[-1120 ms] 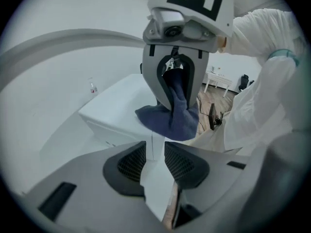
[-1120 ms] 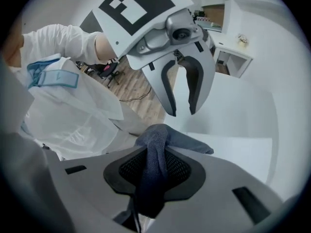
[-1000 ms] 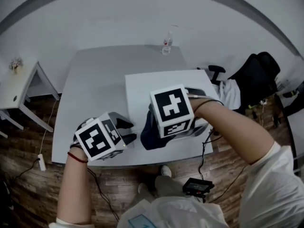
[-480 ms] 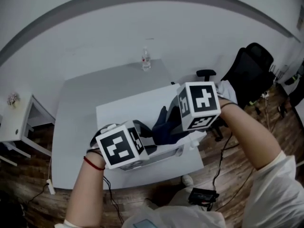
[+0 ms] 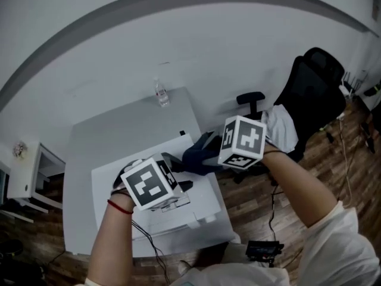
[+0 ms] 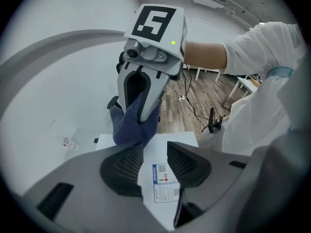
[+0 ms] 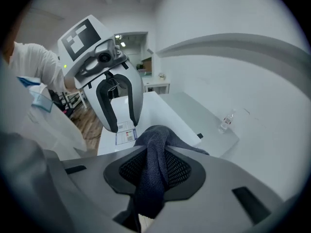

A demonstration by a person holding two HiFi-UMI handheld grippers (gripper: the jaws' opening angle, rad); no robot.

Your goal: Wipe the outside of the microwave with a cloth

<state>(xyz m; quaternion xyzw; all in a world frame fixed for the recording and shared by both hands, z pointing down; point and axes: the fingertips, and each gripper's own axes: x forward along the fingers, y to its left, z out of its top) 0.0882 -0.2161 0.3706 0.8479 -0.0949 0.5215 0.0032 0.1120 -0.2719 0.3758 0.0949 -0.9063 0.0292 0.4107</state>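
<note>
Firmly, right tongs [image 7: 156, 171] tight on the dark blue cloth [image 7: 156, 139].

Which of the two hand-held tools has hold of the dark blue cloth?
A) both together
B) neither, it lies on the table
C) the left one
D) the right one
D: the right gripper has the cloth pinched between its fingers, while the left gripper has its fingers opening with nothing between them.
</note>
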